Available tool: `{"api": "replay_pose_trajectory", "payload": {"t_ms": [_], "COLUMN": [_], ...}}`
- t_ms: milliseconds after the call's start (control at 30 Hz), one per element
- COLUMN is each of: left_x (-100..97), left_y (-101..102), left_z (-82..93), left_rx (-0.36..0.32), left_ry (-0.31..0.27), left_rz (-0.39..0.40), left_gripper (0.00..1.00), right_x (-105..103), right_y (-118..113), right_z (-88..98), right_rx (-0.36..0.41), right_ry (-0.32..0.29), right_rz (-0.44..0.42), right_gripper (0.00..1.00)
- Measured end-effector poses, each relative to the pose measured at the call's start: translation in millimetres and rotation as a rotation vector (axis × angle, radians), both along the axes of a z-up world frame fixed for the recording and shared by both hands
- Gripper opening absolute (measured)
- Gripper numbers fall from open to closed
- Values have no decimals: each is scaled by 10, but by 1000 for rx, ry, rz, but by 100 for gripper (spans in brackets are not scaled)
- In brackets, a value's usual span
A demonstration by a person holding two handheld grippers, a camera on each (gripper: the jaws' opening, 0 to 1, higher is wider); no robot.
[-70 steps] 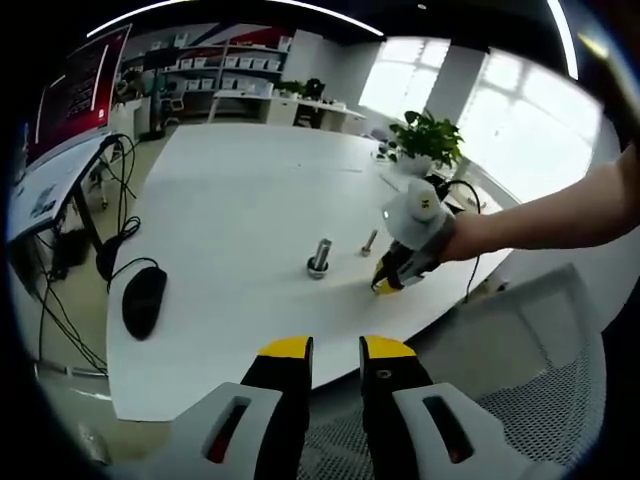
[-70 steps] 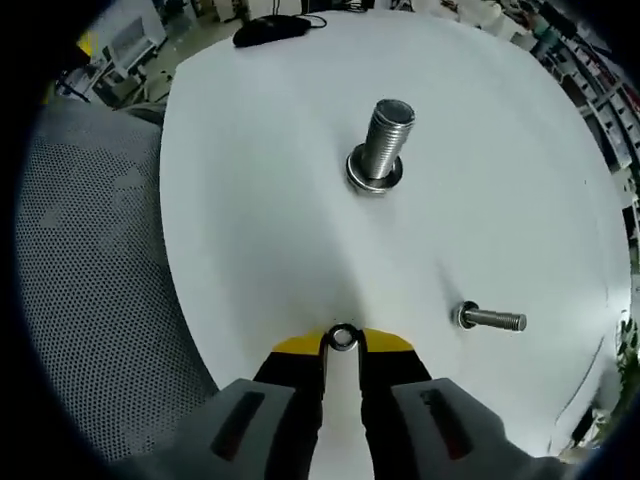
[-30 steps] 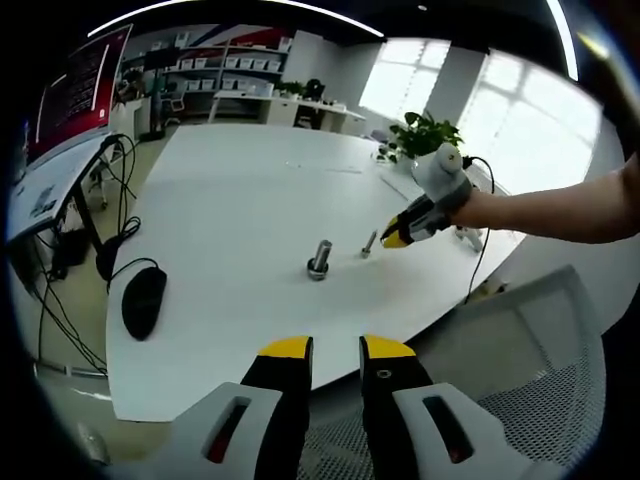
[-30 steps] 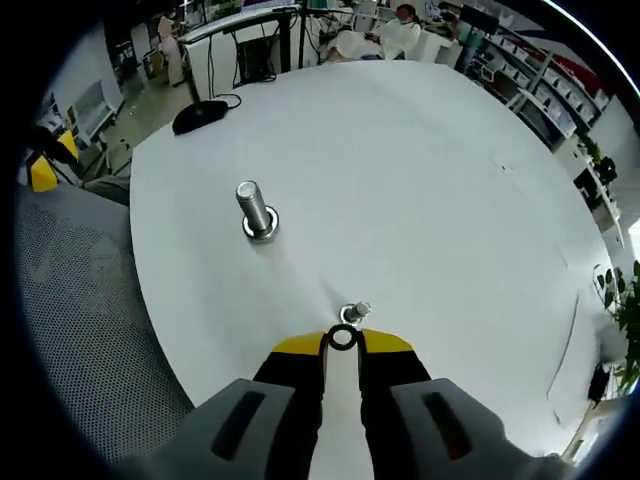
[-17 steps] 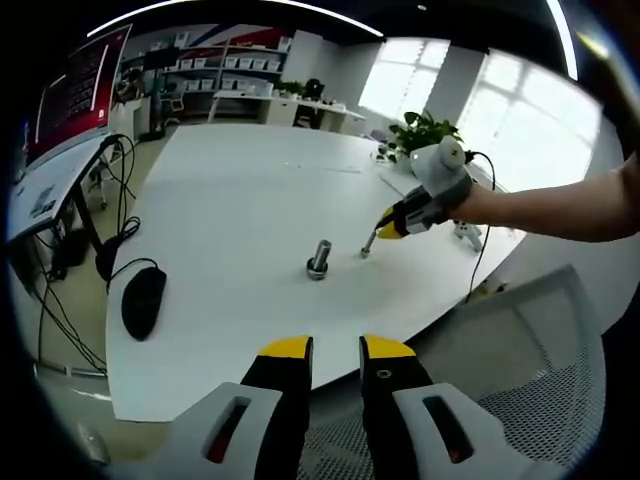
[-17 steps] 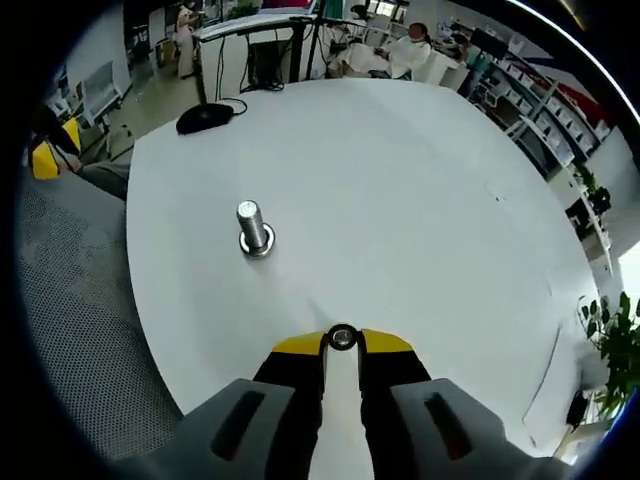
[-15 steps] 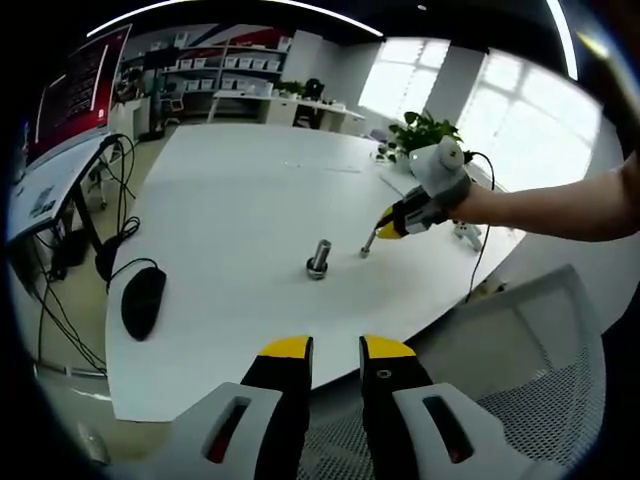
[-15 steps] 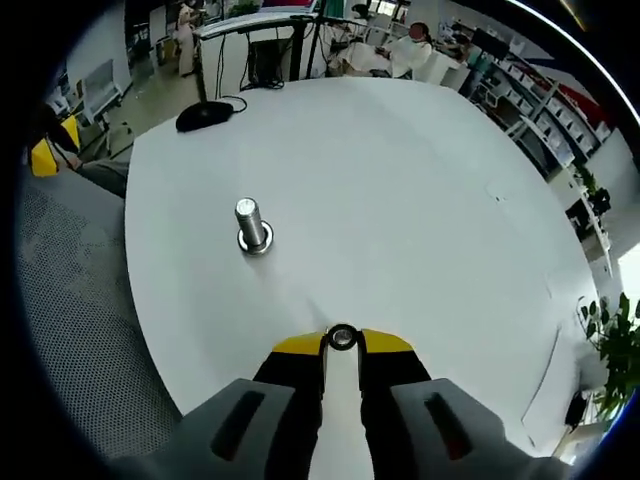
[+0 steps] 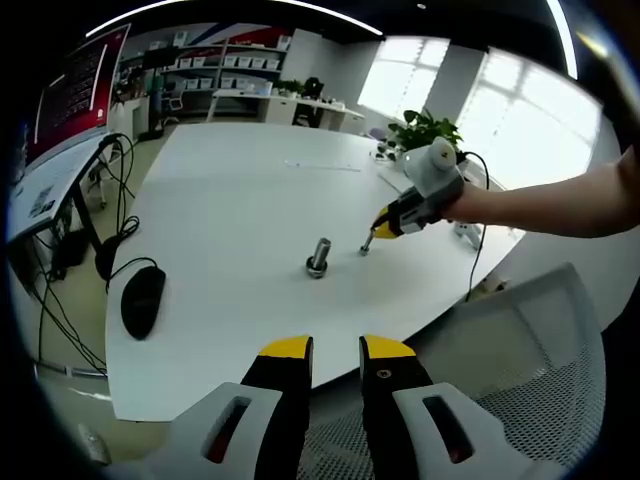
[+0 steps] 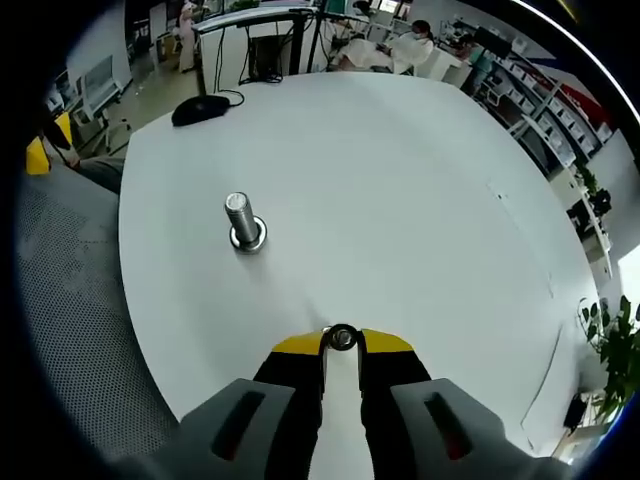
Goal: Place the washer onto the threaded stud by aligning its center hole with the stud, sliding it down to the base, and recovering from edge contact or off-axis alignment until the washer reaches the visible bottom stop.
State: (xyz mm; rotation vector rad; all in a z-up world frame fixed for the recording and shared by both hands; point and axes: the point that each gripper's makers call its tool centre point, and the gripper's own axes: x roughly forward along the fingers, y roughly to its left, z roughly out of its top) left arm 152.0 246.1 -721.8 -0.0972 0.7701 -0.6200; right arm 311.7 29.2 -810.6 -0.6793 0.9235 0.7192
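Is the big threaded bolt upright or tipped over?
Upright. The big bolt stands on its head on the white table, threaded end up, a washer around its base.

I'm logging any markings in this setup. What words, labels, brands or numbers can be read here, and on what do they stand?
None can be read.
Red wall panel in the left gripper view: pale lines that may be text, too blurred to read.
Sheet on the side desk: dark marks, too small to read.
Washer, large stud, both grippers: no visible markings.
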Motion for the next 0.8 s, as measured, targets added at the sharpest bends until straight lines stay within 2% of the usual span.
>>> {"api": "replay_pose_trajectory", "payload": {"t_ms": [333, 400, 800], "left_x": [-2, 1, 1], "left_y": [5, 7, 22], "left_z": [-7, -5, -18], "left_rx": [5, 3, 9], "left_ry": [4, 3, 9], "left_rz": [0, 3, 10], "left_gripper": [16, 16, 16], "right_x": [26, 9, 43], "right_y": [-3, -15, -24], "right_z": [-4, -56, -314], "right_rx": [0, -4, -35], "right_ry": [19, 44, 89], "right_rz": [-2, -12, 6], "right_gripper": [14, 14, 15]}}
